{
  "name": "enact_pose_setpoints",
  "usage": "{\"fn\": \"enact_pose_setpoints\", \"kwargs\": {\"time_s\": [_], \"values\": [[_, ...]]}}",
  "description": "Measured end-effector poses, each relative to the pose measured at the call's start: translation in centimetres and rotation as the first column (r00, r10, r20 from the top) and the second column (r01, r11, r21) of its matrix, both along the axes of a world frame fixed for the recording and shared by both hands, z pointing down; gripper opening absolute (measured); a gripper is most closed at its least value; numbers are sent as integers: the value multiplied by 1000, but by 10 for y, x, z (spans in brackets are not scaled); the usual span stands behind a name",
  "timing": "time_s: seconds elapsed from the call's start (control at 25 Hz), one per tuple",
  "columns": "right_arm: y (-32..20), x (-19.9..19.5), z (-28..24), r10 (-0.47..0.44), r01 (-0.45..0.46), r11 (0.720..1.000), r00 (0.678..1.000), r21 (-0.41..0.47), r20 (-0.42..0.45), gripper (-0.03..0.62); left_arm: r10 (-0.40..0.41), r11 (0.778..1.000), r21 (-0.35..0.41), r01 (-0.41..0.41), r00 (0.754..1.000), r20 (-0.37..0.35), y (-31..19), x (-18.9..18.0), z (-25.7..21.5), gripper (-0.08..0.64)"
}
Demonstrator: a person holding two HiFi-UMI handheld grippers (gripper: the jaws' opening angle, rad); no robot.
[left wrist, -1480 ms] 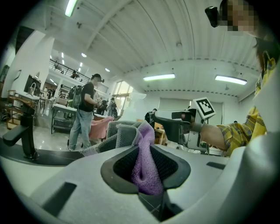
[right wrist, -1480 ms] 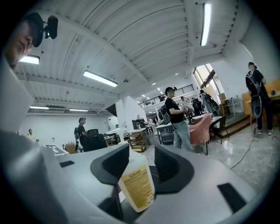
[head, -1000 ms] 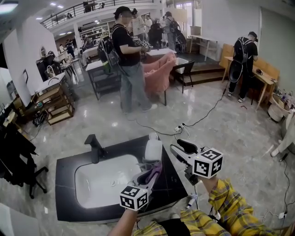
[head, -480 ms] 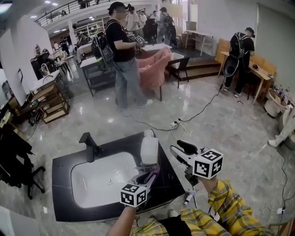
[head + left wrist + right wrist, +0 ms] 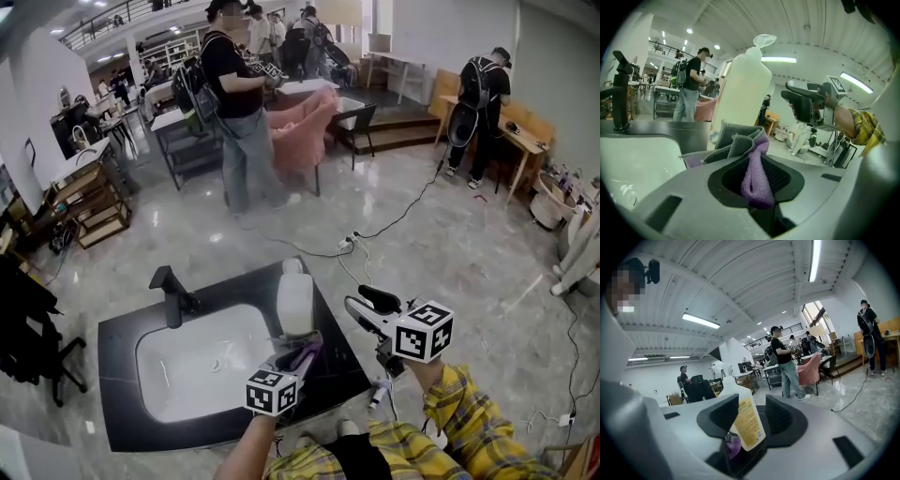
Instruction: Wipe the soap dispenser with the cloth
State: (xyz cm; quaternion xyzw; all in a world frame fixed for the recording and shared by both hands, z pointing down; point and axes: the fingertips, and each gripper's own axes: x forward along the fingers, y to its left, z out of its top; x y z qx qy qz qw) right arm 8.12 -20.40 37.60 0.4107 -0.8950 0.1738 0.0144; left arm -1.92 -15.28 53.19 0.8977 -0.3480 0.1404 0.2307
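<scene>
The white soap dispenser (image 5: 294,302) stands upright on the black counter (image 5: 122,337) at the right edge of the basin. My left gripper (image 5: 305,347) is shut on a purple and grey cloth (image 5: 302,357) just in front of the bottle's foot. In the left gripper view the cloth (image 5: 754,176) bunches between the jaws with the soap dispenser (image 5: 740,93) close ahead. My right gripper (image 5: 362,306) stands open to the bottle's right, apart from it. Through the gap of the right gripper (image 5: 752,417) I see the yellow-labelled soap dispenser (image 5: 746,423) and a bit of the cloth (image 5: 733,446).
A black faucet (image 5: 169,292) stands at the back left of the white basin (image 5: 197,361). A cable and power strip (image 5: 349,244) lie on the glossy floor behind the counter. Several people stand further back among tables and a pink chair (image 5: 300,136).
Both grippers have sunk a little, the left one more, bringing the cloth lower beside the bottle's foot. The head view has shifted, so the sink sits further left and higher.
</scene>
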Motion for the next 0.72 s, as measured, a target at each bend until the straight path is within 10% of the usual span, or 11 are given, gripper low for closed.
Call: {"fn": "enact_pose_setpoints", "kwargs": {"time_s": [0.44, 0.72], "values": [[-6, -17, -10, -129, 128, 991, 991, 28, 27, 169, -9, 1000, 27, 12, 995, -99, 16, -7, -33, 66], [-7, -61, -23, -416, 425, 899, 904, 108, -98, 190, -85, 992, 80, 100, 982, -171, 28, -27, -69, 66]]}}
